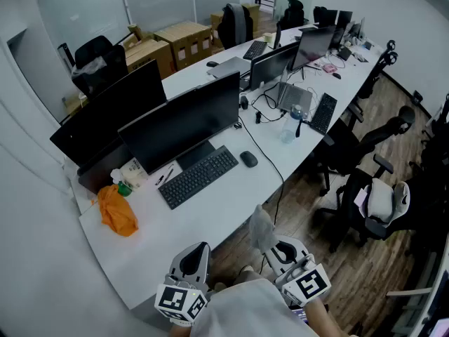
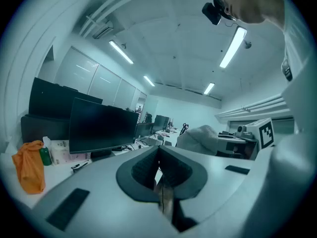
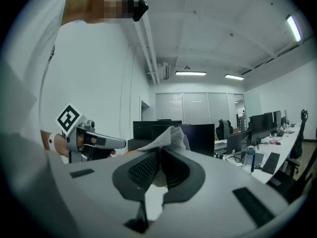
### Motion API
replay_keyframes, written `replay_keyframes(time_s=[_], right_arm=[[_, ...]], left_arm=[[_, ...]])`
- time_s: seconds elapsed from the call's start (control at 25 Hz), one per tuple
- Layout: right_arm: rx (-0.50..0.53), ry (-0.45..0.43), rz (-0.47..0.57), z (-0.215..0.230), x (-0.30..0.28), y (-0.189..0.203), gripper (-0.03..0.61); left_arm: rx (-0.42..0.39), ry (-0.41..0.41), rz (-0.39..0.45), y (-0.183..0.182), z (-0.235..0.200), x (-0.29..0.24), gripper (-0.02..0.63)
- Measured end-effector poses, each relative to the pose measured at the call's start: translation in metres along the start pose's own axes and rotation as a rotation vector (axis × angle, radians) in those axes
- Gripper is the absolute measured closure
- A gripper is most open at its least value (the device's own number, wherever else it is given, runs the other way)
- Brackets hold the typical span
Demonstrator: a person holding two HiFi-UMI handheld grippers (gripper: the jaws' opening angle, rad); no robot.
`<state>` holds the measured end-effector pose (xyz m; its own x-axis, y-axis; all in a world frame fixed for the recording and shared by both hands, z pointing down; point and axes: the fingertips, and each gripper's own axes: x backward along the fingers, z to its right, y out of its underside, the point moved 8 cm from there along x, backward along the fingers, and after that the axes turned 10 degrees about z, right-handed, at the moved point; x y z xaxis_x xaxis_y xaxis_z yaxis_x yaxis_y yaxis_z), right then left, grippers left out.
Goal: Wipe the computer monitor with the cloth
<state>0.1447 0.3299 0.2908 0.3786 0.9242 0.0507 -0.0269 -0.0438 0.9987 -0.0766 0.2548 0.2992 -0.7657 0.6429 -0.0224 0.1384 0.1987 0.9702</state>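
The black computer monitor (image 1: 184,121) stands on the white desk (image 1: 231,202), screen dark, and shows in the left gripper view as well (image 2: 101,125). A grey cloth (image 1: 261,228) sticks up out of my right gripper (image 1: 272,250), which is shut on it near the desk's front edge. The right gripper view shows the cloth (image 3: 170,136) bunched above the closed jaws (image 3: 159,156), hiding part of the monitor. My left gripper (image 1: 197,250) is beside the right, short of the desk edge. Its jaws (image 2: 159,155) are shut with nothing between them.
A black keyboard (image 1: 198,176) and mouse (image 1: 248,159) lie in front of the monitor. An orange bag (image 1: 117,210) and a green bottle (image 1: 123,186) sit at the desk's left end. A second monitor (image 1: 109,114) stands behind. Office chairs (image 1: 379,195) are to the right.
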Motion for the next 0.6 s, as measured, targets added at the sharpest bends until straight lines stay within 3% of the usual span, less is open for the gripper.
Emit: replay_keyframes(time_s=[0.48,0.6], right_arm=[[-0.018,-0.082,-0.003,0.033,-0.019,0.001,0.563],[-0.062,-0.092,0.031,0.039,-0.021,0.002,0.561]], left_arm=[[-0.013,-0.038,-0.008,0.000,0.008,-0.032,0.595],[-0.022,-0.057,-0.006,0.003,0.010,-0.035,0.595]])
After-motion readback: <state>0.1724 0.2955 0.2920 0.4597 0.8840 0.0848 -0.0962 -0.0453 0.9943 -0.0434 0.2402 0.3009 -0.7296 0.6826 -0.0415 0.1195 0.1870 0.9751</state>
